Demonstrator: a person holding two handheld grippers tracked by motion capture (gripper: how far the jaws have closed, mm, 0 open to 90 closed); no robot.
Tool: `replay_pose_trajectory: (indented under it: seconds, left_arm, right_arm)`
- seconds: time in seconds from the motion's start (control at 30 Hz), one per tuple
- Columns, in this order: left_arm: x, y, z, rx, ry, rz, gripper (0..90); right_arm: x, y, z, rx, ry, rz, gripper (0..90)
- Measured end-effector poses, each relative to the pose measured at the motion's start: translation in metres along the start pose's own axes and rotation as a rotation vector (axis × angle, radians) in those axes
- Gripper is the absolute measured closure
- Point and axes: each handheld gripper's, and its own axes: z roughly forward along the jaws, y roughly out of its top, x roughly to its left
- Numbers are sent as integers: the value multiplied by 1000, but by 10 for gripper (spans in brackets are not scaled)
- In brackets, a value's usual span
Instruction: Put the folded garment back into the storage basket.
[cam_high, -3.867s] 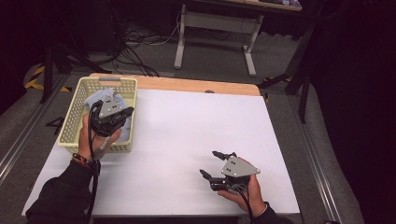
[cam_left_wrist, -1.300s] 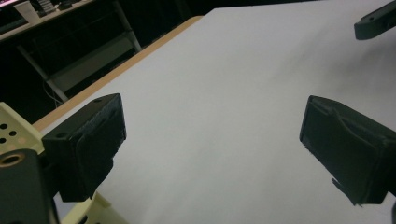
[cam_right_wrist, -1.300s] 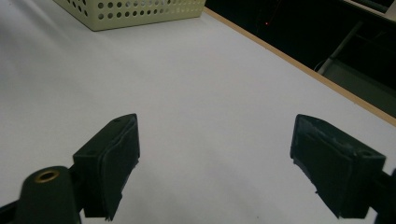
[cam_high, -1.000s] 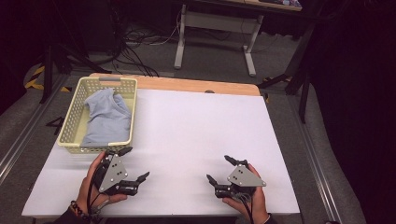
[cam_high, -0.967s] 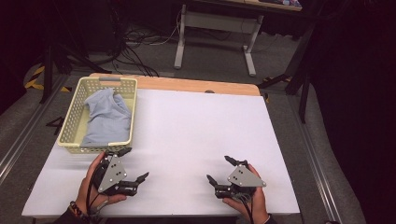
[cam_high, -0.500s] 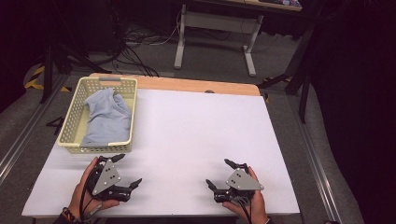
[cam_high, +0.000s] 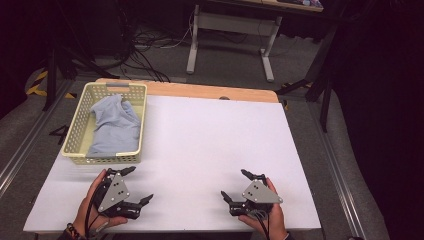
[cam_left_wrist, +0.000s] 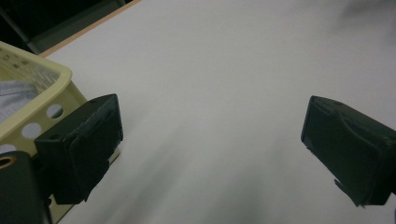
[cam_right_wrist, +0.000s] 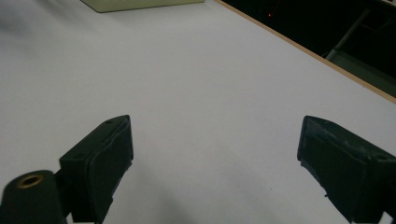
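Left hand-held gripper (cam_high: 134, 186): released, jaws wide apart, empty; rests low at the near edge of the tabletop (cam_high: 210, 150), just beside the near wall of the basket (cam_high: 102, 159).
Right hand-held gripper (cam_high: 235, 186): released, jaws spread, empty; at the near right of the tabletop, well apart from the basket.
Basket: pale yellow, perforated plastic, at the far left of the tabletop.
Garment (cam_high: 116, 125): light blue cloth, probably a T-shirt, crumpled inside the basket, one part heaped against the far wall.

Handling note: the work appears to be at rest with the cloth in the basket. If the garment is to be lifted, approach from above with the left jaws apart, pinch a raised fold, and avoid catching the basket rim.

Not determinable: the garment's kind and its folds, its lower layers under the top cloth, and the left jaw's contact with the basket wall (cam_left_wrist: 42, 116), which looks close in the left gripper view.
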Motion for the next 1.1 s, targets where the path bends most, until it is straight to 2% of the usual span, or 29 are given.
replay_pose_trajectory:
  seconds: [0.6, 0.73, 1.1]
  left_arm:
    - [-2, -1, 0, -3, 2, 0, 75]
    - [-1, 0, -1, -16, 2, -2, 77]
    - [-1, -1, 2, 3, -16, 6, 83]
  right_arm:
    - [-4, -1, 0, 7, -22, -3, 106]
    - [-4, -1, 1, 12, -27, -5, 107]
    - [-6, -2, 4, 33, -49, -15, 108]
